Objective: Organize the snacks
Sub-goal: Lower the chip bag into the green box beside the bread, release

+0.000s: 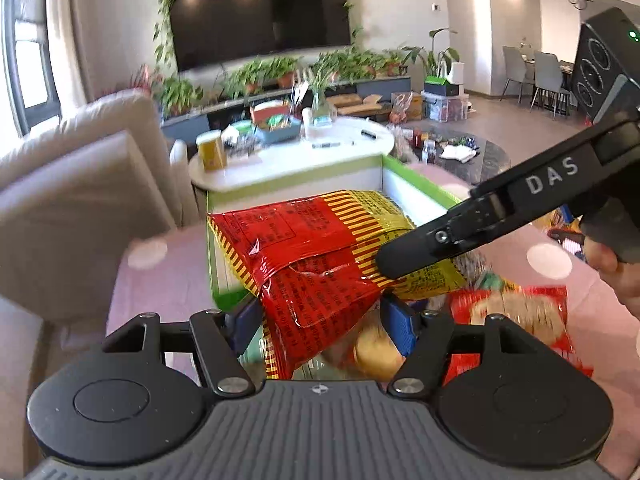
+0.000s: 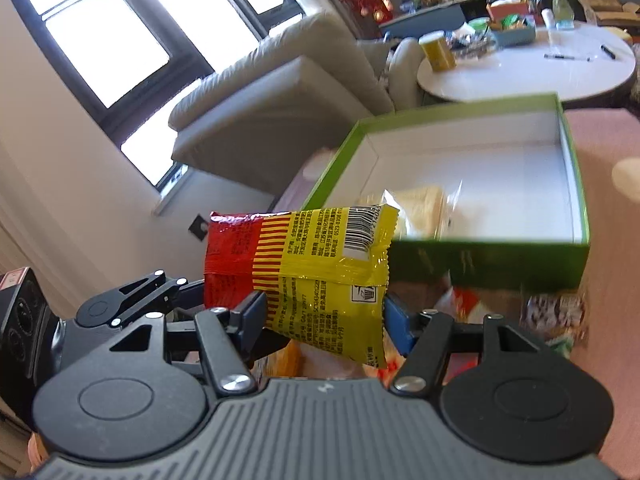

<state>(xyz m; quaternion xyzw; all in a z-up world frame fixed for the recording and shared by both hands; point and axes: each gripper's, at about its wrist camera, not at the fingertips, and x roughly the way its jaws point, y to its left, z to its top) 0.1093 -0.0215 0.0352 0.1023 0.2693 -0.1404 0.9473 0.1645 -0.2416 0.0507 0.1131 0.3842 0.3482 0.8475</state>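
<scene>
Red-yellow snack packet point(image 2: 320, 276) hides the green box point(image 2: 576, 184) in left view only.

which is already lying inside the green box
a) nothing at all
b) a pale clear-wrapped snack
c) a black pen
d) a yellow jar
b: the right wrist view shows a pale clear-wrapped snack on the white floor of the green box, behind the red and yellow packet held outside it.
</scene>
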